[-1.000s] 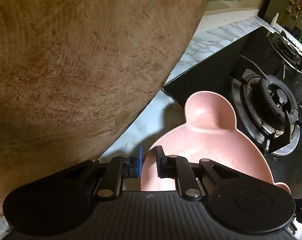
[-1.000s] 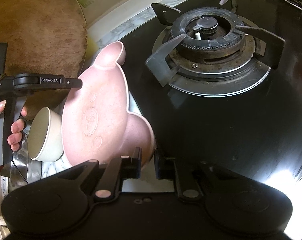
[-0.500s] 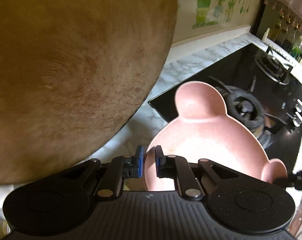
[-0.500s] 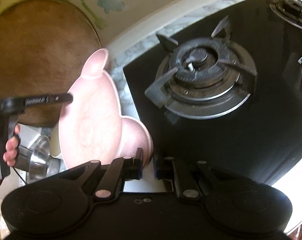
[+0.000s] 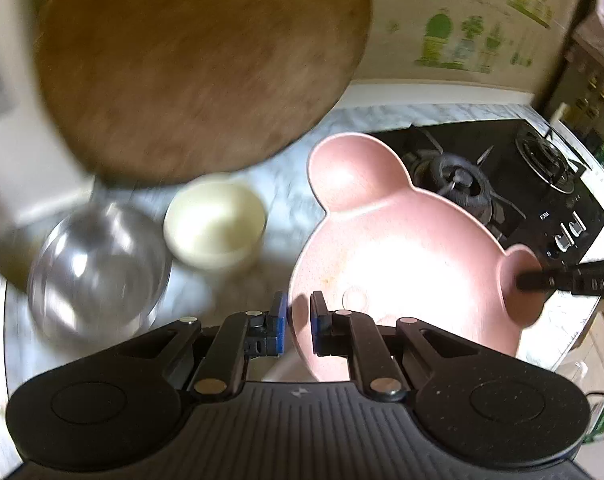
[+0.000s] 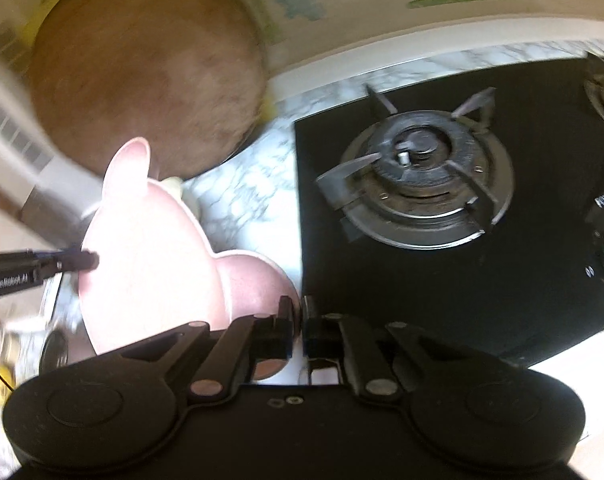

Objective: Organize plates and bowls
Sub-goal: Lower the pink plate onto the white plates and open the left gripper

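Note:
A pink bear-shaped plate (image 5: 397,256) with two round ears is held in the air above the marble counter. My left gripper (image 5: 298,324) is shut on its near rim. My right gripper (image 6: 298,328) is shut on the rim of one ear (image 6: 258,280); its tip also shows in the left wrist view (image 5: 561,280). Below on the counter stand a cream bowl (image 5: 216,224) and a steel bowl (image 5: 98,268). The plate hides most of both bowls in the right wrist view.
A large round wooden board (image 5: 198,64) leans against the wall behind the bowls. A black gas hob (image 6: 441,208) with a burner (image 6: 417,172) lies to the right. The counter's front edge is near the knobs (image 5: 567,236).
Both grippers have lifted the pink plate up and back from the counter. The board now looks smaller, and the cream and steel bowls have come into the left wrist view.

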`<state>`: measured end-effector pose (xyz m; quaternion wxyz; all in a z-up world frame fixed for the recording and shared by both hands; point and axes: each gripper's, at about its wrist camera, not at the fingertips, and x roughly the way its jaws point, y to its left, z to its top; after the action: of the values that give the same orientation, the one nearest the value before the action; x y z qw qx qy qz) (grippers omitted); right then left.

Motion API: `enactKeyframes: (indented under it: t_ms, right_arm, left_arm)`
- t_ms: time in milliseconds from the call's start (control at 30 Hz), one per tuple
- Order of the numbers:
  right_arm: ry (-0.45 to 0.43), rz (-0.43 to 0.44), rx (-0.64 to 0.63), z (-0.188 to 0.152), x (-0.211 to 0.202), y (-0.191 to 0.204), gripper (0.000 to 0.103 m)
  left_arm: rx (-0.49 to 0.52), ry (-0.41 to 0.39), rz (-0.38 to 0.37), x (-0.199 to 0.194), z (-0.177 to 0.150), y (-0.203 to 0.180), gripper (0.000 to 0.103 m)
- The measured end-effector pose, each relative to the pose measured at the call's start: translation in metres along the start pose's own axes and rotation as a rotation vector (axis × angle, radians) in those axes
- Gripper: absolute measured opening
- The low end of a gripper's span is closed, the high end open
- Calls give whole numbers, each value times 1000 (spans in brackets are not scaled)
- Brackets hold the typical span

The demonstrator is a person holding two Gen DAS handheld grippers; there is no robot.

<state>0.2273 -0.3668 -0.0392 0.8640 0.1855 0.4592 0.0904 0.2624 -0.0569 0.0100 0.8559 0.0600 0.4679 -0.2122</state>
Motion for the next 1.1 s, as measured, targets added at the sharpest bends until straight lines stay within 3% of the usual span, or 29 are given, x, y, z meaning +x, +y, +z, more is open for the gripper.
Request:
enactKeyframes:
  t_ms: [267,467,1100]
  right_arm:
    - [89,41,-177,-4,18,32,8]
    - [152,45,-263,-5,44,49,9]
    - [262,1,-343,13,104,59,11]
  left_arm:
    - [-192,49,45,-22,-78,13,11]
    - [-265,100,64,-16,-117,15,11]
    - [-286,172,75,21,-129,22,11]
